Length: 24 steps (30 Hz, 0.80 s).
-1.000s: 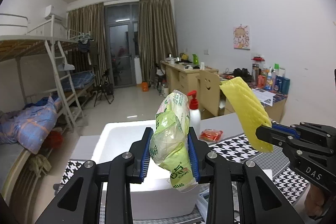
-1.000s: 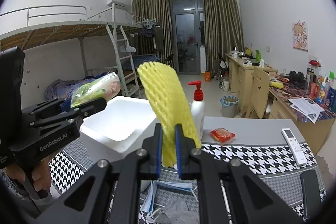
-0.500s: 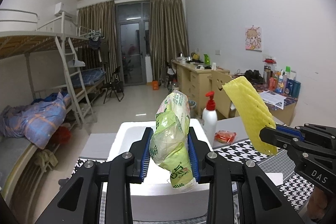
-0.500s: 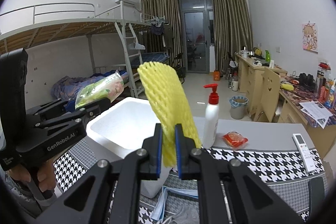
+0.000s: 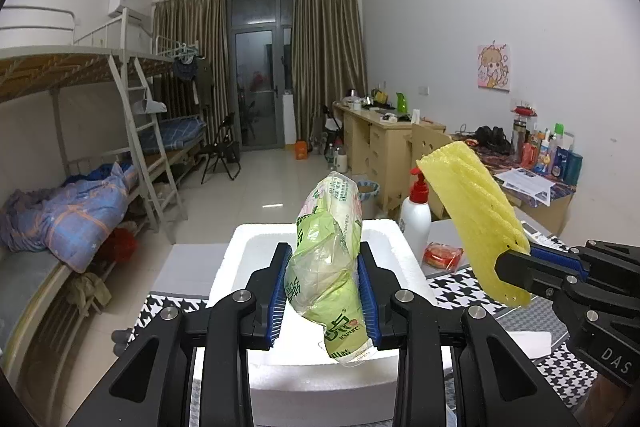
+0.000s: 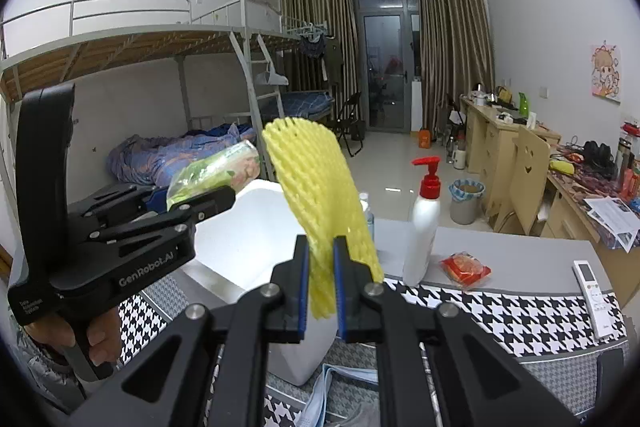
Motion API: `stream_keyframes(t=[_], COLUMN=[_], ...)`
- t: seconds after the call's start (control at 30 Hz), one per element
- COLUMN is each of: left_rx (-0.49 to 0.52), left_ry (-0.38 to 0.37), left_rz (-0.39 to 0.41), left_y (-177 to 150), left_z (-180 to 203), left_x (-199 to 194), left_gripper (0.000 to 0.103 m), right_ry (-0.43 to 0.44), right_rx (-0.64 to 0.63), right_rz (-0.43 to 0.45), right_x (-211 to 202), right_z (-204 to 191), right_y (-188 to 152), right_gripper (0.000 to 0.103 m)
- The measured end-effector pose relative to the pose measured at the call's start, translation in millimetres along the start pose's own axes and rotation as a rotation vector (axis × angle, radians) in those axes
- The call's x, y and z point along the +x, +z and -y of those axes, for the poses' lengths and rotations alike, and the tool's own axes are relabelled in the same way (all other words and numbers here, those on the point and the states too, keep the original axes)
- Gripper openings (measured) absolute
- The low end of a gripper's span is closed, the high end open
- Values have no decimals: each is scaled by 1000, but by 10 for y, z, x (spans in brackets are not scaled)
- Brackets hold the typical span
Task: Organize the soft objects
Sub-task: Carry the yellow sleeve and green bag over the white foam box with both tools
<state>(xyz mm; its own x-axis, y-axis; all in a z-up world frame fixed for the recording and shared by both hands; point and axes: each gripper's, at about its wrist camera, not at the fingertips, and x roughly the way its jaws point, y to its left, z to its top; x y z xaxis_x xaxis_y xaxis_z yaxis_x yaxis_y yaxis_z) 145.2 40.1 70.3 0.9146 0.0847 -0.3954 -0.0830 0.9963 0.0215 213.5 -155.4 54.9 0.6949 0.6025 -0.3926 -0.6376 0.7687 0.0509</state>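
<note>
Big white foam box (image 5: 320, 379) sits on the houndstooth-covered table (image 6: 500, 311), open side up. Over it, the left gripper (image 5: 323, 291) is clamped on a green plastic tissue pack (image 5: 328, 267), held upright. Just to its right, the right gripper (image 6: 321, 287) pinches a yellow foam net sleeve (image 6: 316, 187). White pump bottle (image 6: 422, 227) stands behind the box, small red packet (image 6: 464, 265) beside it.

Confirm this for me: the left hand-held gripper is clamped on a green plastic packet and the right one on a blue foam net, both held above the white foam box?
Not quite: the foam net in the right hand-held gripper is yellow, as the right wrist view shows. The left hand-held gripper does clamp the green packet above the white foam box.
</note>
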Motion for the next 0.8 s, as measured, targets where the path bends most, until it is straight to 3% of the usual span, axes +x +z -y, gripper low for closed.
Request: stream_keyframes(t=[0.4,0.8], left_rx=[-32,-59], left_ry=[-8,11], left_rz=[-45,-28], left_y=[25,28], left_z=[-40,-141], left_x=[159,157], left_gripper=[35,86], right_ry=[-5,-18], right_rx=[3,-5], right_rz=[-14,-15], right_x=[80,77], right_z=[-7,-39], right_y=[9,29], right_gripper=[14,14])
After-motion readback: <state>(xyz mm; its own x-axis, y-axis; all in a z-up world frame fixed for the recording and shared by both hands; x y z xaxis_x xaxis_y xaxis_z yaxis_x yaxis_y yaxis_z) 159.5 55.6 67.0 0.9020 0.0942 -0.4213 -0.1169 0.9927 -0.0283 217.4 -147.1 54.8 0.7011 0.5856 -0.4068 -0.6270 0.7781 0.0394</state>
